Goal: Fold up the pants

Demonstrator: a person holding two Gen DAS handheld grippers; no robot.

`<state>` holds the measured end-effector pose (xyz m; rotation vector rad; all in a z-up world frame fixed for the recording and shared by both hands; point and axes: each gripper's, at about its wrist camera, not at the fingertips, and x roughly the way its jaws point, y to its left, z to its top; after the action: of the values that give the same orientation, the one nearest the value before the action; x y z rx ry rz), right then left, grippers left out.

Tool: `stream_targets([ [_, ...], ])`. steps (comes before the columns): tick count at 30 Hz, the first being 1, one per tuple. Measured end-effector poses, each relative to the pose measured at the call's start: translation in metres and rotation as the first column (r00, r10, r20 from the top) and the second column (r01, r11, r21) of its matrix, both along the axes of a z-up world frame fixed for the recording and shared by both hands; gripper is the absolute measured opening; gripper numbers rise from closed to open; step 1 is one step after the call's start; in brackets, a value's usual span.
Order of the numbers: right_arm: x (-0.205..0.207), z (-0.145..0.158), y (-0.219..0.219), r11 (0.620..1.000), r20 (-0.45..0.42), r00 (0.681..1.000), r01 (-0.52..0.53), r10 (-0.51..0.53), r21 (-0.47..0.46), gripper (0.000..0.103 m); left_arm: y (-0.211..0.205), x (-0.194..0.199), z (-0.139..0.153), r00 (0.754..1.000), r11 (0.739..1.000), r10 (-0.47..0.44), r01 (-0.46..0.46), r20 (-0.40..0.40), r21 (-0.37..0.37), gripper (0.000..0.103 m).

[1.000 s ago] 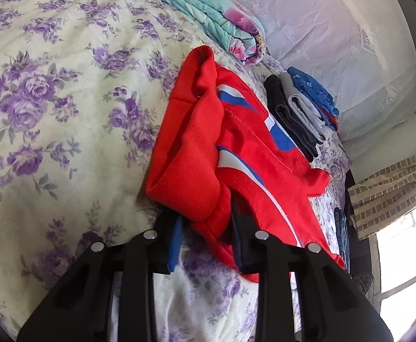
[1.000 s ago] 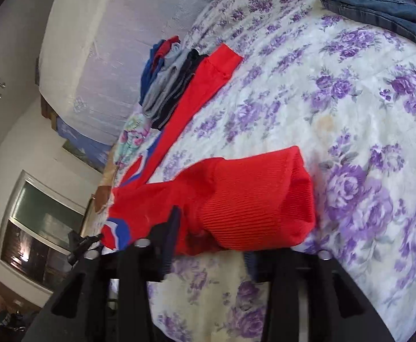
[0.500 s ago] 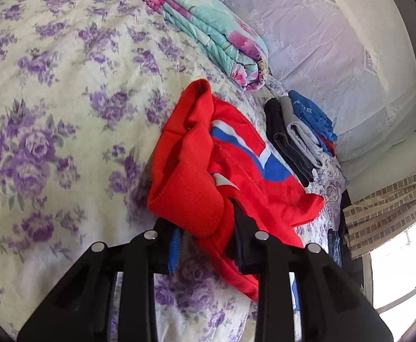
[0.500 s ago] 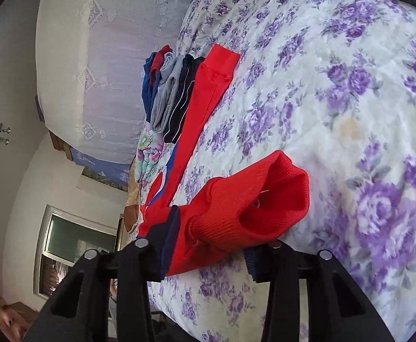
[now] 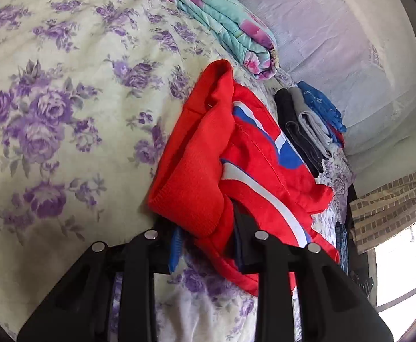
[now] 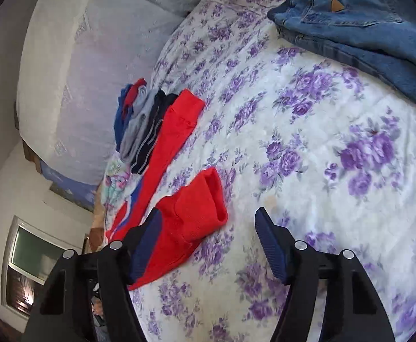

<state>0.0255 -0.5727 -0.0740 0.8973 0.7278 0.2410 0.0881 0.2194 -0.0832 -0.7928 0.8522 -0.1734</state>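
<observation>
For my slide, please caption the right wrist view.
Open right tongs beside red pants on floral bedspread.

Your left gripper (image 5: pixel 206 245) has its fingertips buried under the red pants (image 5: pixel 236 171). Jeans (image 6: pixel 379 28) run off the right wrist frame's right edge. Folded clothes stack (image 6: pixel 142 122): lower layers hidden, item count unclear.
</observation>
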Motion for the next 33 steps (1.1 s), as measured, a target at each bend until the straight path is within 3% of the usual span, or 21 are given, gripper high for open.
stream_targets([
  [5, 0.005, -0.012, 0.025, 0.996, -0.043, 0.996, -0.069, 0.072, 0.058, 0.051, 0.001, -0.002, -0.003, 1.000, 0.999, 0.018, -0.018, 0.014, -0.029, 0.027],
  [10, 0.026, -0.030, 0.052, 0.995, -0.092, 0.993, -0.071, 0.078, 0.076, 0.044, 0.001, -0.004, -0.007, 1.000, 0.999, 0.015, -0.015, 0.011, -0.031, 0.027],
  [12, 0.033, -0.031, 0.059, 0.995, -0.095, 0.993, -0.057, 0.064, 0.076, 0.037, 0.000, -0.001, -0.007, 1.000, 1.000, 0.010, -0.010, 0.004, -0.019, 0.027],
  [13, 0.038, -0.028, 0.061, 0.997, -0.089, 0.994, -0.051, 0.056, 0.062, 0.026, -0.001, 0.001, -0.006, 1.000, 1.000, 0.009, -0.009, 0.002, -0.016, 0.027],
  [14, 0.040, -0.024, 0.063, 0.998, -0.068, 0.997, -0.045, 0.047, 0.039, 0.023, -0.001, 0.001, -0.003, 1.000, 1.000, 0.008, -0.008, 0.008, -0.017, 0.027],
  [17, 0.035, -0.002, 0.065, 0.998, 0.034, 0.998, -0.050, 0.051, -0.025, 0.021, -0.002, -0.002, 0.004, 0.999, 1.000, -0.004, 0.004, 0.035, -0.001, 0.027],
  [19, 0.028, -0.005, 0.060, 0.996, 0.001, 0.998, -0.068, 0.068, -0.052, 0.021, -0.002, -0.004, -0.001, 1.000, 1.000, -0.020, 0.020, 0.015, 0.022, 0.027],
  [21, 0.023, -0.028, 0.052, 0.995, -0.106, 0.991, -0.086, 0.080, -0.058, 0.020, -0.001, -0.005, -0.011, 0.999, 0.999, -0.033, 0.033, 0.009, 0.011, 0.028],
  [23, 0.011, -0.034, 0.043, 0.996, -0.097, 0.991, -0.088, 0.088, 0.006, 0.023, -0.001, -0.009, -0.009, 0.999, 0.999, -0.037, 0.037, 0.023, 0.018, 0.029],
  [26, -0.009, -0.014, 0.026, 1.000, -0.063, 0.998, 0.001, -0.001, 0.001, 0.039, 0.001, -0.022, 0.004, 0.997, 0.999, -0.029, 0.025, 0.068, 0.048, 0.055],
  [28, -0.013, 0.001, 0.012, 0.997, -0.032, 0.997, 0.073, -0.074, -0.035, 0.039, 0.005, -0.032, 0.014, 0.995, 0.995, 0.000, -0.009, 0.104, 0.095, 0.071],
  [30, 0.000, 0.012, 0.009, 0.997, -0.007, 0.997, 0.074, -0.074, -0.014, 0.039, 0.011, -0.040, 0.023, 0.988, 0.986, 0.060, -0.081, 0.144, 0.143, 0.073],
  [33, 0.046, 0.022, 0.022, 1.000, 0.014, 0.999, 0.029, -0.029, -0.004, 0.039, 0.025, -0.041, 0.026, 0.972, 0.978, 0.151, -0.173, 0.178, 0.115, 0.074],
])
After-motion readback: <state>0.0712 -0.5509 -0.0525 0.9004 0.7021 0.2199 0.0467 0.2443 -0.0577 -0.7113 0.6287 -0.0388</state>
